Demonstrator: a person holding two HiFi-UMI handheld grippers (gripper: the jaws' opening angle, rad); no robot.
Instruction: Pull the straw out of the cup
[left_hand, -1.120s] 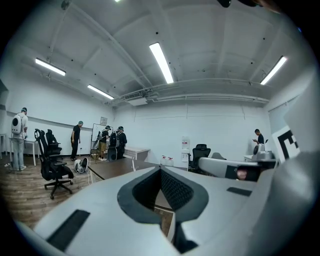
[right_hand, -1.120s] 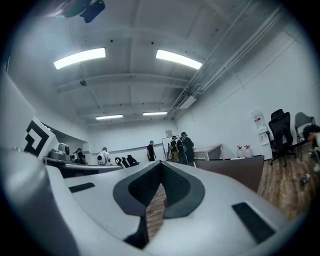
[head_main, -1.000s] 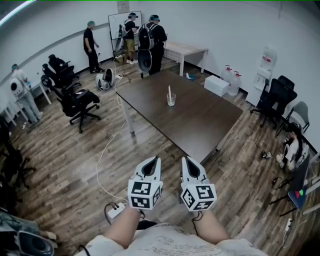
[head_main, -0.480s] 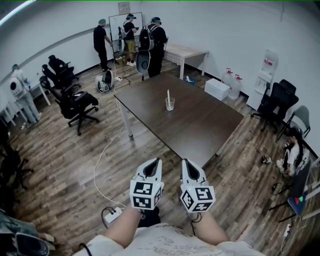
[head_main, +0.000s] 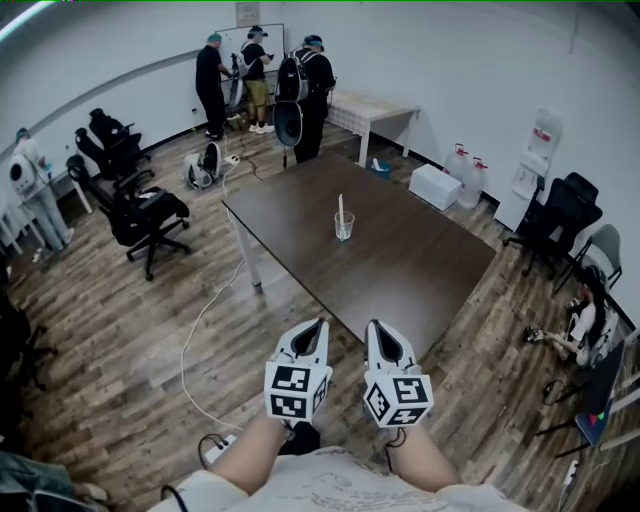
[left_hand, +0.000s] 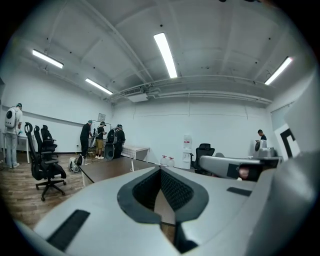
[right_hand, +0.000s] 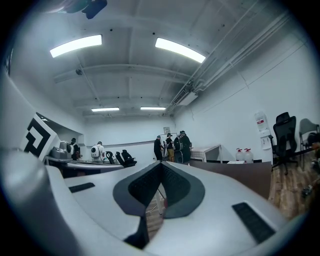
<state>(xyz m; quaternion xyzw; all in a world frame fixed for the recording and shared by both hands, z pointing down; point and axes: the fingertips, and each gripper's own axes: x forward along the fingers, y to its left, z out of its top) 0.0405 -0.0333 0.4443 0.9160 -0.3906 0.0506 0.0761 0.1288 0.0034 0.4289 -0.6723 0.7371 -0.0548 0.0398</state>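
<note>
Dark brown table (head_main: 400, 260), white straw (head_main: 340, 206), clear cup (head_main: 343, 229)

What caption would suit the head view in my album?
Both shut, the left gripper and right gripper hover short of the dark table where a straw stands in a clear cup.

dark table (head_main: 400, 262), black office chairs (head_main: 140, 208)

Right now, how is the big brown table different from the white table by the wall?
The brown table is dark and larger; the white table is pale and looks smaller. The brown table stands out in the room, bearing a cup with a straw; the white table sits by the wall. Both are rectangular.
</note>
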